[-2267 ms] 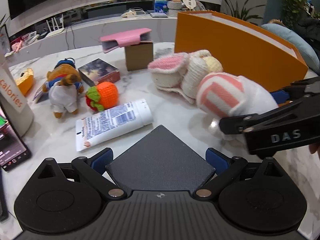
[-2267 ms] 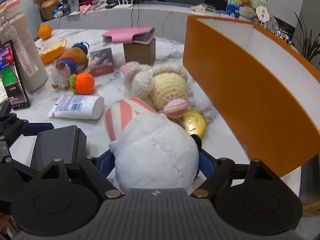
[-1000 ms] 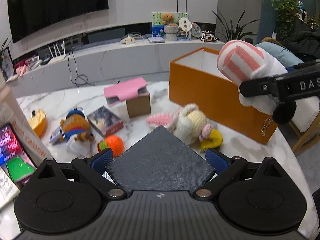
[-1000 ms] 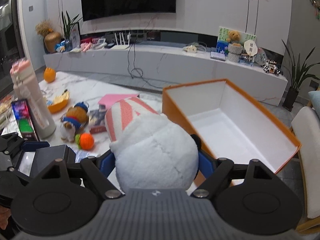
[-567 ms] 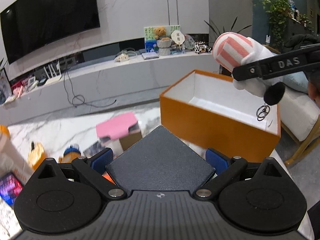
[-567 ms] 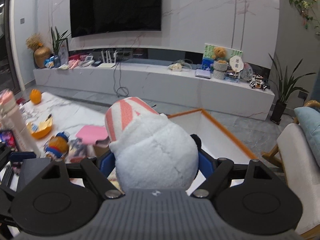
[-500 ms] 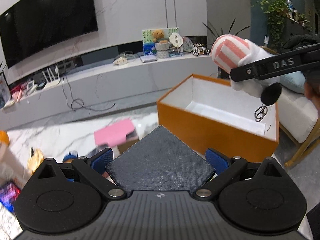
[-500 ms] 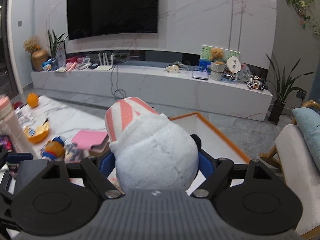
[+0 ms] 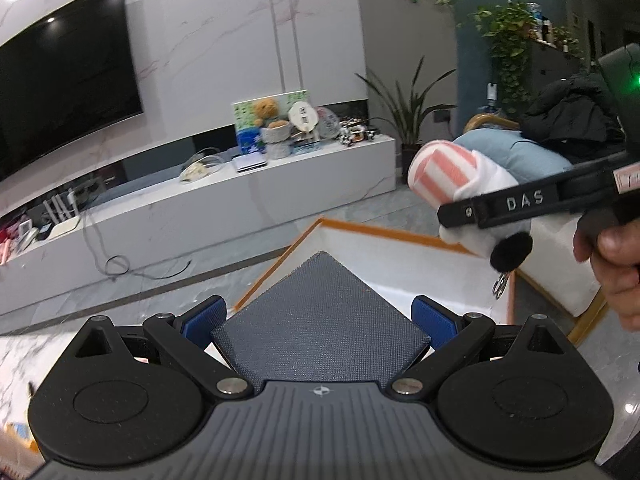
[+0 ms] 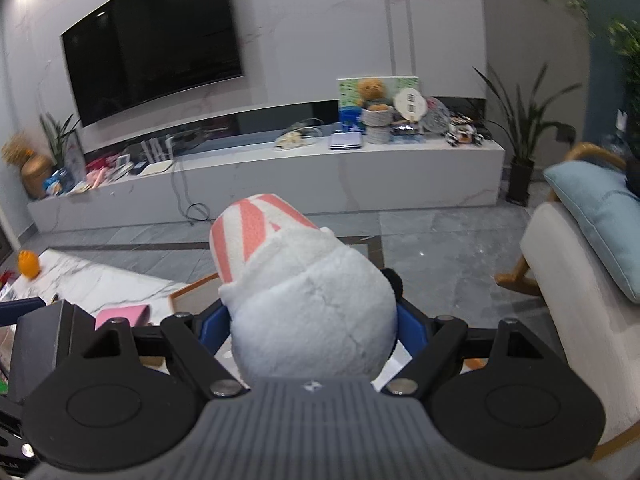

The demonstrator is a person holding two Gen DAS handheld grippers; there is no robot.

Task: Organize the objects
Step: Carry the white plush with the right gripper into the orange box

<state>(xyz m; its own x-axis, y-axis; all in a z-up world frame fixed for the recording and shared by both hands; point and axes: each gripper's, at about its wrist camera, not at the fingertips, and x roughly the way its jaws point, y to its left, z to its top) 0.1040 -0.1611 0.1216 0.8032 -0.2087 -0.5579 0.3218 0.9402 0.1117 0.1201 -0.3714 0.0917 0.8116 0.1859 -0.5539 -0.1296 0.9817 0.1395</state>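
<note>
My left gripper [image 9: 318,322] is shut on a dark grey textured box [image 9: 318,320] and holds it in the air over the near corner of the open orange box [image 9: 280,262]. My right gripper [image 10: 310,324] is shut on a white plush toy with a pink-striped hat [image 10: 308,292], also held high; the toy shows in the left wrist view [image 9: 460,176] above the orange box's white inside [image 9: 420,256]. In the right wrist view only a strip of the orange box's rim [image 10: 192,284] shows beside the plush.
The marble table [image 10: 92,276] lies low at left with a pink pouch [image 10: 120,314] and an orange [image 10: 28,264]. A white TV bench [image 10: 280,176] runs along the back wall. A chair with a blue cushion [image 10: 592,200] stands at right.
Both grippers have risen and tilted upward with their loads, so the table has dropped out of sight. The plush toy now hangs over the orange box's opening.
</note>
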